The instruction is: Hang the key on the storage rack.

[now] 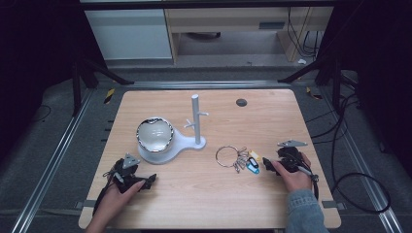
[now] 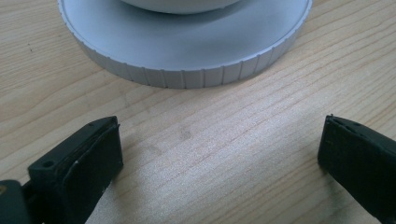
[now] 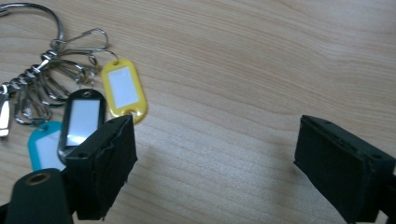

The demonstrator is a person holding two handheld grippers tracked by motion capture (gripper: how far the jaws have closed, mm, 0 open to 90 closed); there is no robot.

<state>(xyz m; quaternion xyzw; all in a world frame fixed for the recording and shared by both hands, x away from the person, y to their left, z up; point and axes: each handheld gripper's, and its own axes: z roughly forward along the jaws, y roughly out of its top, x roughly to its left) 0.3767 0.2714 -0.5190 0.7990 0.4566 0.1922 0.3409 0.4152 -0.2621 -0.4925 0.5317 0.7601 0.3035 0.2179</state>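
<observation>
Wood table (image 1: pixel 204 194), dark room behind. Key bunch (image 1: pixel 238 158) lies flat at 9 o'clock of R gripper (image 1: pixel 266 163), just beside; jaws spread, empty, prob. lining up for tags. L gripper (image 1: pixel 150 180) released, parked at 6 o'clock of stand base (image 2: pixel 187 51).

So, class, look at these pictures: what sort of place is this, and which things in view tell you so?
Probably a lab or workshop set up for recording handling tasks: a light wooden table sits alone inside a metal rail frame, black cables trail over the grey floor, and dark curtains hang at both sides.
</observation>
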